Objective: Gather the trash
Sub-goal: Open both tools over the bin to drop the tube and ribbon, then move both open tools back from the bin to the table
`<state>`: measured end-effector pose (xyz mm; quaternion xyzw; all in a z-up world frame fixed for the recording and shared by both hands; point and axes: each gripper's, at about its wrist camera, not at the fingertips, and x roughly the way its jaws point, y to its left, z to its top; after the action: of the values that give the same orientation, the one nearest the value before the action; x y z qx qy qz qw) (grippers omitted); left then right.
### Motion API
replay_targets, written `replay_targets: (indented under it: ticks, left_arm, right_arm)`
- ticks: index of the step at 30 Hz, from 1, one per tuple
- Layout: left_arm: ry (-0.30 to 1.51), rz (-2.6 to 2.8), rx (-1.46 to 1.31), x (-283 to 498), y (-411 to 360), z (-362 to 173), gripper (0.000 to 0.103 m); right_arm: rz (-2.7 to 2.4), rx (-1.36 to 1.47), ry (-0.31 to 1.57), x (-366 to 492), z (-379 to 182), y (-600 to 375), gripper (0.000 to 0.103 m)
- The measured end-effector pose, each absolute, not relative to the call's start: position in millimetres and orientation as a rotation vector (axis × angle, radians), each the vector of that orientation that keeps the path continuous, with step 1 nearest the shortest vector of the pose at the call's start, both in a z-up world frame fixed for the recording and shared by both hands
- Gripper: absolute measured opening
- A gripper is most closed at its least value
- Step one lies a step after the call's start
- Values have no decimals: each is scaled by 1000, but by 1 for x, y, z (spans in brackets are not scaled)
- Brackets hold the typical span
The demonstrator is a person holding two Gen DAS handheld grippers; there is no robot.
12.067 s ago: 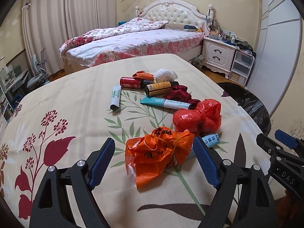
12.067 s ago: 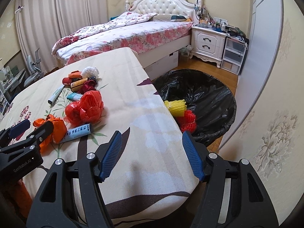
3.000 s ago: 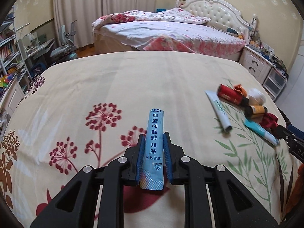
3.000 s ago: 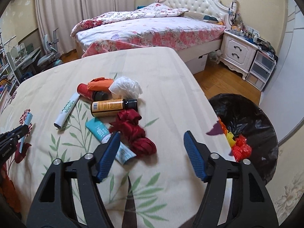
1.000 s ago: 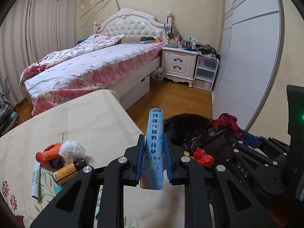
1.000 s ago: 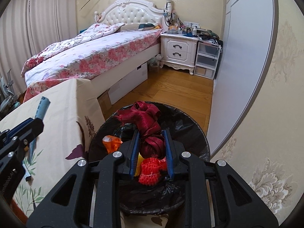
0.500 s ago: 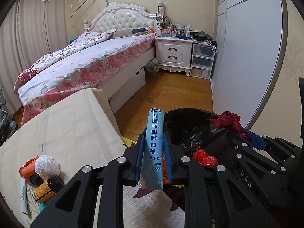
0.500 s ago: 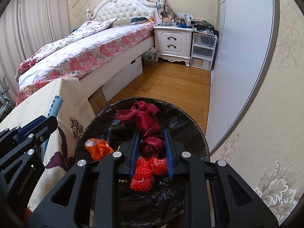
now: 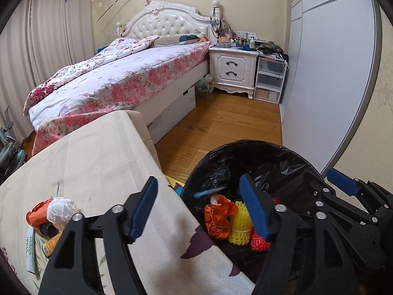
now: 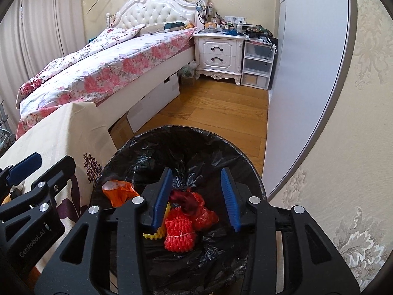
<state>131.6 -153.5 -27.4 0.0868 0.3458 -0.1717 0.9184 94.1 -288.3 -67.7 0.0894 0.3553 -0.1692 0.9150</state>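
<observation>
A bin lined with a black bag [image 9: 245, 145] [image 10: 186, 135] stands on the floor beside the cloth-covered table [image 9: 98, 159]. My left gripper [image 9: 198, 179] hangs over its near rim, jaws opening, nothing between them. The blue tube [image 9: 206, 193] lies inside by an orange bag [image 9: 218, 216] and a yellow foam net [image 9: 239, 223]. My right gripper [image 10: 196, 172] is over the bin, jaws opening and empty. Below it the dark red cloth [image 10: 184, 200] rests on a red bag [image 10: 203, 213] and a red foam net [image 10: 178, 231].
On the table's left lie an orange wrapper [image 9: 36, 213], a crumpled white bag [image 9: 61, 211], a bottle [image 9: 51, 243] and a white tube [image 9: 30, 248]. A bed [image 9: 122, 78], a white nightstand [image 9: 233, 71] and a grey wardrobe door [image 9: 326, 78] border the wooden floor [image 9: 221, 120].
Both grippers have opened. The blue tube has left the left gripper and now lies in the bin. The red cloth has dropped from the right gripper onto the trash.
</observation>
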Motion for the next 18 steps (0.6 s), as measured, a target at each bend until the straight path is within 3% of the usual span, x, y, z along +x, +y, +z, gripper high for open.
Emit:
replay_targets:
  ticks: [2, 18]
  left_arm:
    - [710, -341, 166, 131, -148, -25, 74]
    - [711, -242, 109, 102, -79, -8, 76]
  right_arm:
    - [-351, 182, 725, 93, -65, -287, 50]
    - [-259, 129, 716, 75, -46, -240, 56]
